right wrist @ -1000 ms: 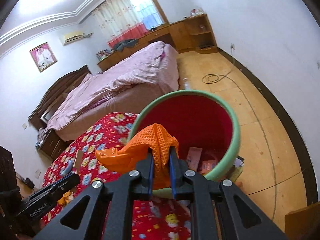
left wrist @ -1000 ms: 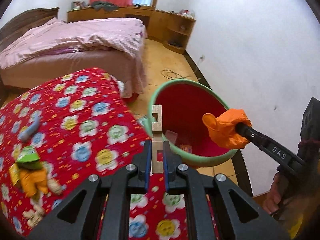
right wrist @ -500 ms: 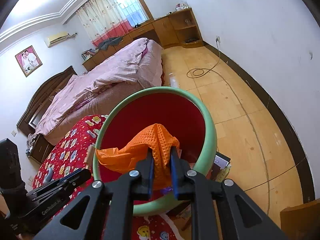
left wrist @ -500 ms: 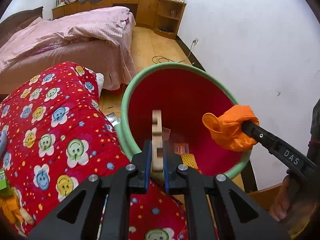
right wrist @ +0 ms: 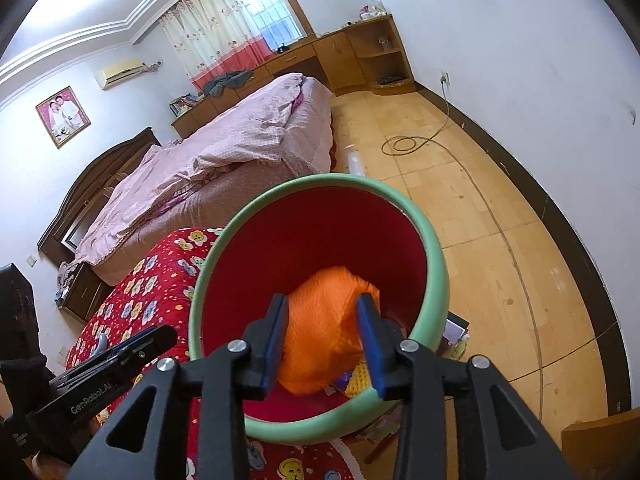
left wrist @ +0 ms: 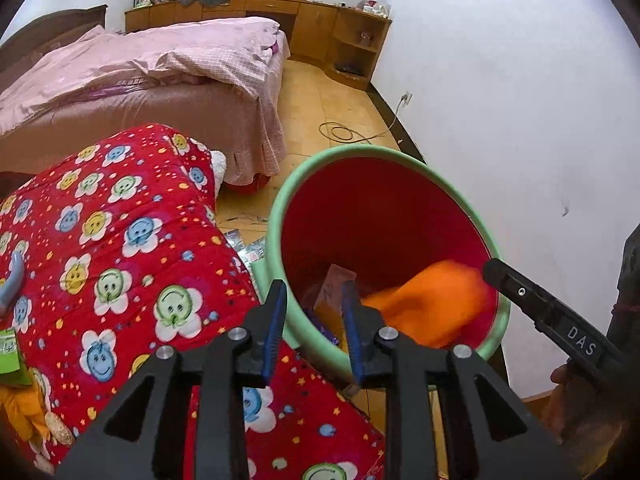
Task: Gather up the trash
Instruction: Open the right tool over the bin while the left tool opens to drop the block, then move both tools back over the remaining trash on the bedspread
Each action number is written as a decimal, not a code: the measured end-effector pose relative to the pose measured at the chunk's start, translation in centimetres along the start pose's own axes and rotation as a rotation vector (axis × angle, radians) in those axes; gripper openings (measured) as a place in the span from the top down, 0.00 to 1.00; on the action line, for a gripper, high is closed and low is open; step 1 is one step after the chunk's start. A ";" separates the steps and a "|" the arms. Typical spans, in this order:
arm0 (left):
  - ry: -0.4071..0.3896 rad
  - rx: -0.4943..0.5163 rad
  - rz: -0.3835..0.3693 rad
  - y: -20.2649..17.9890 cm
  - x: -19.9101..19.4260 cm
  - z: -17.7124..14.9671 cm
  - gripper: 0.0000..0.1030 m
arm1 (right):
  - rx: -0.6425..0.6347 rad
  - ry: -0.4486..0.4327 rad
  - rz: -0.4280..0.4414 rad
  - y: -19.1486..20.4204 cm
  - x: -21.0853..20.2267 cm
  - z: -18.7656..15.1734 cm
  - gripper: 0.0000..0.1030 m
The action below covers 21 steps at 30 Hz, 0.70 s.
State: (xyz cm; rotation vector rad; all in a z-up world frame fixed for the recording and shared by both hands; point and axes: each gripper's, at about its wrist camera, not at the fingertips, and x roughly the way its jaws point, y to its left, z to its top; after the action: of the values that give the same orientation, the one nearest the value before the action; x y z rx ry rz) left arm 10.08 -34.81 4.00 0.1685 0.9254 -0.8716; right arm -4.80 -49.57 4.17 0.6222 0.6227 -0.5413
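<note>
Your left gripper (left wrist: 314,322) sits nearest the lens with its blue-padded fingers spread and nothing between them, poised over the near rim of the green-rimmed red bin (left wrist: 452,200), a sensible spot for letting trash fall straight in. Your right gripper (right wrist: 323,338) is likewise spread wide above the bin's (right wrist: 434,248) mouth, and the orange mesh wad (right wrist: 326,334) shows between its fingers, motion-blurred, so it looks to be dropping inside; you cannot tell whether it touches either pad. From the left camera the wad (left wrist: 432,304) is a smear low in the bin, just beside your right gripper's tip. Scraps of paper and wrappers (left wrist: 334,284) lie at the bottom, partly hidden by the wad and your fingers. Left of the bin is the red smiley-flower quilt (left wrist: 120,248), where an orange item (left wrist: 20,412) is cut off by the edge. Beyond lie the pink bed (left wrist: 160,64) and a wooden cabinet (left wrist: 320,28).
</note>
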 end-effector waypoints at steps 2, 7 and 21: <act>-0.003 -0.010 0.004 0.3 -0.5 -0.3 0.74 | -0.006 -0.005 0.005 0.3 -0.2 0.0 0.59; -0.016 -0.035 0.019 1.4 -2.3 -1.0 0.74 | -0.013 -0.011 0.015 1.1 -0.9 -0.2 0.55; -0.061 -0.140 0.098 6.3 -7.6 -3.6 0.74 | -0.051 0.001 0.066 4.2 -2.5 -2.0 0.51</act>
State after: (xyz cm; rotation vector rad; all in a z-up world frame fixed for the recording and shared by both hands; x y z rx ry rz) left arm 10.10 -24.51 6.16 0.0657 0.9107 -0.7154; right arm -4.57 -44.63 6.07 0.5930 0.6135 -0.4621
